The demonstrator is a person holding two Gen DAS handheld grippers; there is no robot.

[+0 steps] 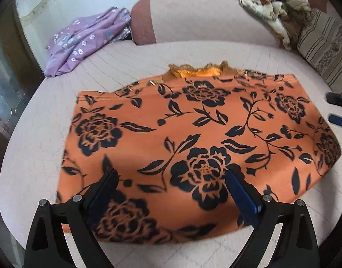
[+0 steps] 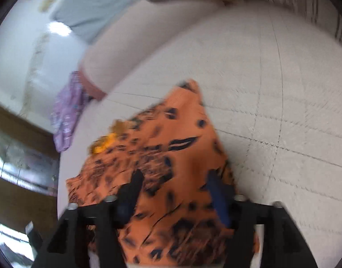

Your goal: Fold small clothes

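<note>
An orange garment with black flowers [image 1: 193, 134] lies flat and folded on the pale sofa seat [image 1: 36, 134]; a frilly orange trim [image 1: 200, 70] shows at its far edge. My left gripper [image 1: 171, 178] is open, its fingers hovering over the garment's near edge. My right gripper [image 2: 175, 181] is open above the garment's right part [image 2: 171, 156]; that view is blurred. The right gripper's fingertips [image 1: 337, 109] also show at the right edge of the left wrist view.
A lilac flowered cloth [image 1: 86, 40] lies at the seat's far left by the sofa arm [image 1: 142, 22]. A crumpled cream cloth [image 1: 276, 6] and a striped cushion [image 1: 323, 49] sit at the far right. Tiled floor lies beyond.
</note>
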